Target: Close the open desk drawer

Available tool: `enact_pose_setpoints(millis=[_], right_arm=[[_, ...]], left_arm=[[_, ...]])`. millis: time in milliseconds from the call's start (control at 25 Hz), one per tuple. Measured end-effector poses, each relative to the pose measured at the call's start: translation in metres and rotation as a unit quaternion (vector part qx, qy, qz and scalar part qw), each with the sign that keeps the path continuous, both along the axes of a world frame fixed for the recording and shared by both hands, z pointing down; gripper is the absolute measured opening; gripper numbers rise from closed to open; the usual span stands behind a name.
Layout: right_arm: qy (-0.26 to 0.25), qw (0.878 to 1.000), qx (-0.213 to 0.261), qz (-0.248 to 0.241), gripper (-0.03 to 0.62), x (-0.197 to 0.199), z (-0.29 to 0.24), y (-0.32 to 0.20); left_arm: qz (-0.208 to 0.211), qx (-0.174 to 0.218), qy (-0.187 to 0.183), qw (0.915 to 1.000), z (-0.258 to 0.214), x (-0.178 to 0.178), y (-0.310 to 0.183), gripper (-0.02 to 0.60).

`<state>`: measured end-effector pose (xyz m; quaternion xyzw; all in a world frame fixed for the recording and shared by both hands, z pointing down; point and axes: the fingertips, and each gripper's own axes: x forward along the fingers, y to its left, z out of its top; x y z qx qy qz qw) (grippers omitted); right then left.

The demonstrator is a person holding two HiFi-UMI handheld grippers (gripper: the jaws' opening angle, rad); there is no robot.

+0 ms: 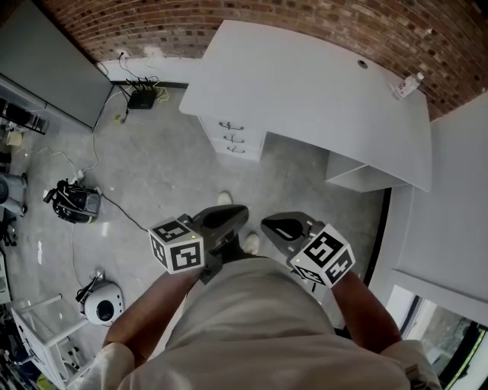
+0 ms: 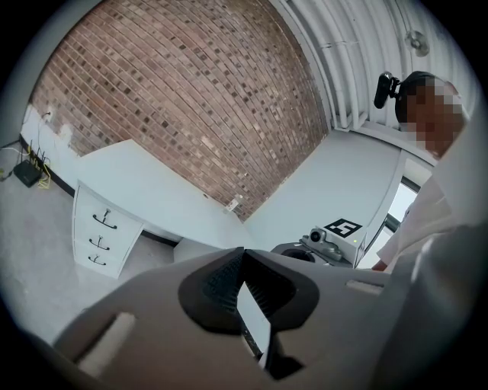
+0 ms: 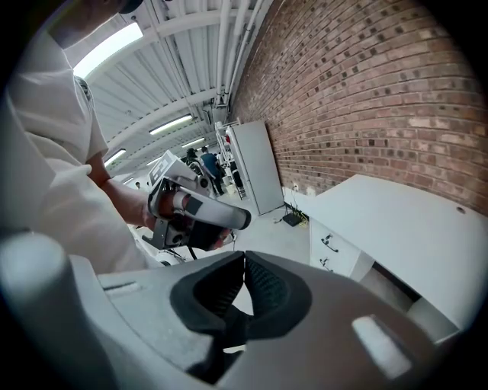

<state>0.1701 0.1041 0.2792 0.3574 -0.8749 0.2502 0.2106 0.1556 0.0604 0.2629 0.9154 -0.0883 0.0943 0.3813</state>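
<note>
With the jaws of the left gripper point(image 1: 235, 215) and the right gripper point(image 1: 272, 225) closed on nothing, the drawer stack point(image 1: 232, 138) under the bench point(image 1: 305, 84) lies ahead and well apart, nearer the left jaws, no front visibly protruding.

A red brick wall point(image 1: 152, 23) is seen at the back, above a grey concrete floor point(image 1: 168, 175). A black box with cables point(image 1: 142, 97) is set at the wall's foot. A black device point(image 1: 75, 202) and a round white one point(image 1: 103, 303) are laid on the floor. A small white bottle point(image 1: 408, 85) is stood near the wall.
</note>
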Motion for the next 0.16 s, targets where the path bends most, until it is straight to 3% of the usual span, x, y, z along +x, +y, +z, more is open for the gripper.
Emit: enact_pose_setpoints(millis=[160], right_arm=[[-0.003,1.000,0.000,0.008,0.005,0.0111,0.0035,-0.0023]], left_arm=[[0.005,-0.007,-0.009,0.9999,0.0098,0.0113,-0.0030,0.005]])
